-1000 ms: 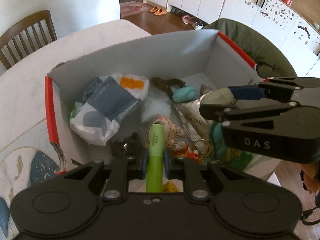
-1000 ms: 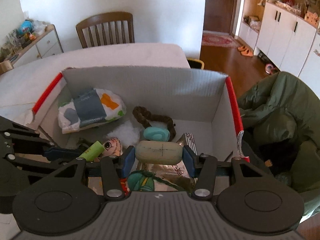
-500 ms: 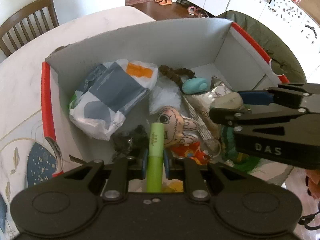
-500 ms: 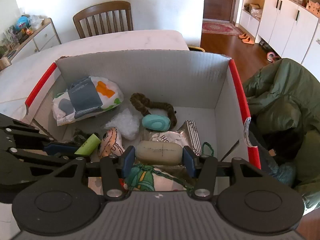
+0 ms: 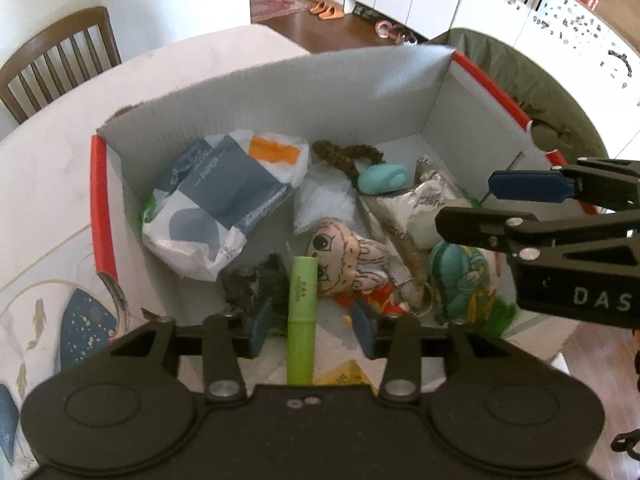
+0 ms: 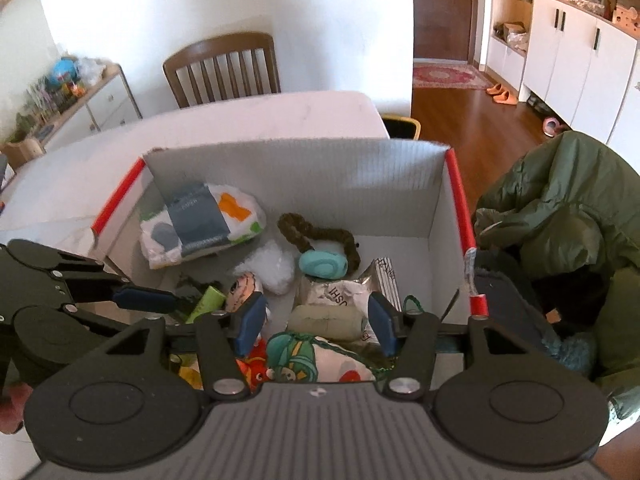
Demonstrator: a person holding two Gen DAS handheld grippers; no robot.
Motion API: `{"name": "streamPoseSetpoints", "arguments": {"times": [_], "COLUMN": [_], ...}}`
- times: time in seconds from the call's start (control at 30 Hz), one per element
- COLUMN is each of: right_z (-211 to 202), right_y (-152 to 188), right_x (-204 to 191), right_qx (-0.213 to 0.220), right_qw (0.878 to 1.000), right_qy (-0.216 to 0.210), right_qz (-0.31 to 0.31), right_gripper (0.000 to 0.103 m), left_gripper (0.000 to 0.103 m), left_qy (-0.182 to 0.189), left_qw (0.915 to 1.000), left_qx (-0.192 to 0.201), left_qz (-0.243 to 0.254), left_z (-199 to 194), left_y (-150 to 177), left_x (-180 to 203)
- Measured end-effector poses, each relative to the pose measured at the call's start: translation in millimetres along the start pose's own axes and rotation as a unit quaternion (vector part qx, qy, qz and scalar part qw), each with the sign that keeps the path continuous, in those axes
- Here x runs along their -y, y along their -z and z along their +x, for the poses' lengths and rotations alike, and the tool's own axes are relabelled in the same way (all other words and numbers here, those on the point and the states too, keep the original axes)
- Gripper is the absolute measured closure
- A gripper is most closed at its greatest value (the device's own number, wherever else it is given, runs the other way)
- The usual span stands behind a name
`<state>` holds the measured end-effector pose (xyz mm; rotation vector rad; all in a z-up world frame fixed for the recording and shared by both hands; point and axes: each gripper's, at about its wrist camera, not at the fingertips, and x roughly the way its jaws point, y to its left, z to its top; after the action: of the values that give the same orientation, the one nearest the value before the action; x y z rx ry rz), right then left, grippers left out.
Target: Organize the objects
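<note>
"DAS" on the right gripper body at 3 o'clock, "PAPER" on the blue-white pack at 10 o'clock, "USHI" upside down on the foil packet

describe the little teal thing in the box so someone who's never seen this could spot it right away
Look into the open cardboard box with red-taped edges on the white table. Toward the back of its floor lies a brown braided loop, and the teal thing sits against it, just behind a crinkled silver snack packet. It is the only smooth, rounded, plain teal lump there; the other teal item is a printed cartoon pouch.

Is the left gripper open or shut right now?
Open. The left gripper has its jaws spread, clear of the green tube between them.
</note>
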<state>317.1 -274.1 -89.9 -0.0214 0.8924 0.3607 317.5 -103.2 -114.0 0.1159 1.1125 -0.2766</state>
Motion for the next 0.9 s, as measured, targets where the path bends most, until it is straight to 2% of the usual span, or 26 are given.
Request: {"name": "streamPoseSetpoints", "arguments": {"times": [0.43,0.63,0.73,0.9], "right_z": [-57,-85,-99,-115], "right_y": [6,12,15,22], "right_x": [-15,-30,-35,-39], "right_qx": [0.059,0.089,0.102,0.113], "right_qw": [0.998,0.996,0.994,0.993], "right_qy": [-0.017,-0.028,-0.028,-0.028], "right_qz": [0.008,0.005,0.007,0.014], "right_gripper": [0.047,0.044,0.038,0.037], "left_gripper": [0.042,0.039,0.037,0.031], "left_qy": [0.010,0.012,0.009,0.007], "left_qw": [0.9974,0.9945,0.9928,0.9894], "left_qx": [0.071,0.104,0.119,0.145], "left_qz": [0.004,0.007,0.009,0.008], "left_z": [-60,-90,-103,-124], "left_y": [11,21,27,36], "left_x": [3,-4,-7,-12]}}
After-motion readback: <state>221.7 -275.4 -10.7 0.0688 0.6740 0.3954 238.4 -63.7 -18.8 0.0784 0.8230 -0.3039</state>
